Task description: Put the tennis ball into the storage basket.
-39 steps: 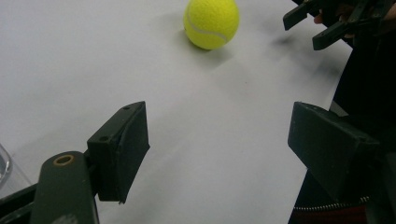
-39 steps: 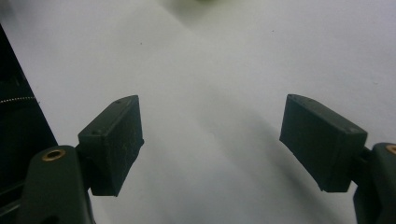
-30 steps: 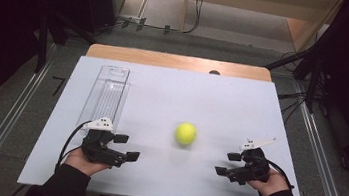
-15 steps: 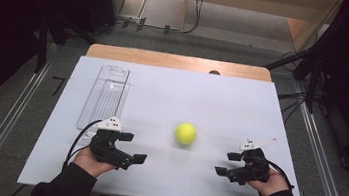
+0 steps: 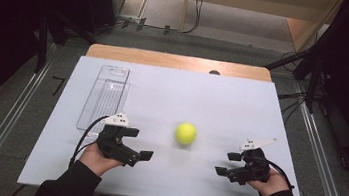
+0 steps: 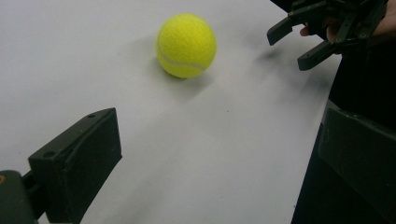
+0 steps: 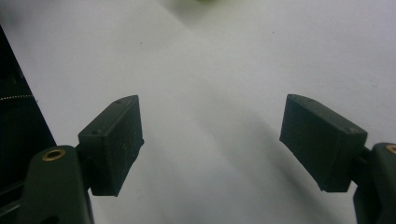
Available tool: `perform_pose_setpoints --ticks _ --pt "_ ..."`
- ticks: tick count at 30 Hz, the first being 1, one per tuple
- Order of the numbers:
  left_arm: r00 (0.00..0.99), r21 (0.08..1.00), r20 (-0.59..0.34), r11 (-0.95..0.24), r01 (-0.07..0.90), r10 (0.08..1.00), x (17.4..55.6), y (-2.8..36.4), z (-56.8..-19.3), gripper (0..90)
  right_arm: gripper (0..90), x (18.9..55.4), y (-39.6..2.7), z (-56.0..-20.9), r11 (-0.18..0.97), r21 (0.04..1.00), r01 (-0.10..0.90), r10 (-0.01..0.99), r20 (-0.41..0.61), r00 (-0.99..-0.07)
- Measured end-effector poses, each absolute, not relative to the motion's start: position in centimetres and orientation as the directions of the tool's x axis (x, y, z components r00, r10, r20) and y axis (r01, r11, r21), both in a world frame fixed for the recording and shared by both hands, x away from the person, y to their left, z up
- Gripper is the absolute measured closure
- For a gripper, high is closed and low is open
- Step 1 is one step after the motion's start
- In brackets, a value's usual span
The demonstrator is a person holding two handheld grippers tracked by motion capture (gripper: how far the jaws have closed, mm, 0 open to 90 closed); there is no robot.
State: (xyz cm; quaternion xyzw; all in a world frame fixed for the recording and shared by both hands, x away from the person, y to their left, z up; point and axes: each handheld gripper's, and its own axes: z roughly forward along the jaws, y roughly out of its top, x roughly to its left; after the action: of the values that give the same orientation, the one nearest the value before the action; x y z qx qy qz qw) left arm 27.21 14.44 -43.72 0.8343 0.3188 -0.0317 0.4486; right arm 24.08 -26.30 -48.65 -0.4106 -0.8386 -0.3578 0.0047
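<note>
Your left hand (image 5: 97,156) cups the left gripper (image 5: 139,144) from below, forearm in a dark sleeve, jaws aimed fwd and toward the right gripper. Its jaws have just been opening and now stand wide apart w/ nothing between them. Your right hand (image 5: 268,182) holds the right gripper (image 5: 227,163) low, jaws pointed back toward the left gripper, also spread wide and empty. The two grippers face each other, well apart. In the left gripper view, the right gripper (image 6: 299,39) sits far ahead and to the right of the left jaws, fingers wrapped behind it.
</note>
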Motion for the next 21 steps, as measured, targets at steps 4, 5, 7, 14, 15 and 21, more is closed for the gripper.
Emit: perform_pose_setpoints --ticks 4,5,7,14,15,21 --pt "0.795 0.724 -0.328 -0.405 0.559 0.510 27.5 14.0 -43.7 0.0 19.2 24.1 -26.3 -48.6 0.406 0.595 0.694 0.687 0.302 -0.661" --pt "0.794 0.723 -0.332 -0.403 0.561 0.510 27.7 13.9 -43.7 0.0 19.3 24.1 -26.3 -48.6 0.405 0.595 0.694 0.687 0.303 -0.660" --pt "0.792 0.724 -0.333 -0.400 0.562 0.511 27.8 13.8 -43.7 0.0 19.2 24.1 -26.3 -48.6 0.405 0.594 0.695 0.687 0.304 -0.660" --pt "0.791 0.720 -0.335 -0.402 0.565 0.512 28.5 13.2 -43.4 0.0 19.2 24.1 -26.4 -48.6 0.404 0.595 0.695 0.687 0.305 -0.659" --pt "0.791 0.720 -0.335 -0.402 0.565 0.512 28.5 13.2 -43.4 0.0 19.2 24.1 -26.4 -48.6 0.404 0.595 0.695 0.687 0.305 -0.659" --pt "0.786 0.715 -0.343 -0.400 0.573 0.514 29.0 12.7 -43.3 0.0 19.2 24.1 -26.4 -48.6 0.400 0.600 0.693 0.689 0.302 -0.659"
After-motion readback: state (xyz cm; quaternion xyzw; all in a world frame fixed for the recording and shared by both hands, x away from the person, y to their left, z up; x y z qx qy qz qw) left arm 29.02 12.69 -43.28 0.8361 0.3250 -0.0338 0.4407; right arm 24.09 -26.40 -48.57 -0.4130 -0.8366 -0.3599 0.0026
